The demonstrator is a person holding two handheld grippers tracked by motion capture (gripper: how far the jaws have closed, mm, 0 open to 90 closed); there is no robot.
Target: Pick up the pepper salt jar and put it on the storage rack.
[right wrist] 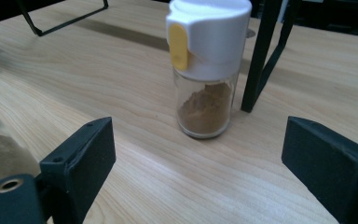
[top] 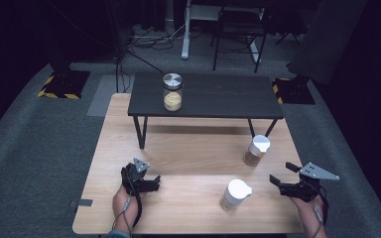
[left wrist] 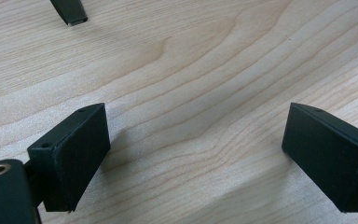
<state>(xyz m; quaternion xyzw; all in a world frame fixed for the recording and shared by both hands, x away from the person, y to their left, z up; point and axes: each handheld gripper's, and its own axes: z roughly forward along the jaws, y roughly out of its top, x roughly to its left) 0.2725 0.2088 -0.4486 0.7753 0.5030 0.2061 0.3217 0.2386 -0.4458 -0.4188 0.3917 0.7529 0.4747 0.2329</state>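
Three spice jars are in sight. A metal-lidded jar of yellow powder stands on the small black shelf table. A white-capped jar of brown powder stands on the wooden table near the shelf's right leg. A second white-capped jar sits nearer the front. My left gripper rests open low over bare wood at the front left. My right gripper stands open at the front right, jaws facing the brown-powder jar, a short way off.
The light wooden table carries the black shelf table on thin metal legs. A shelf leg's foot shows ahead of the left gripper. Chairs and cables lie on the dark floor behind.
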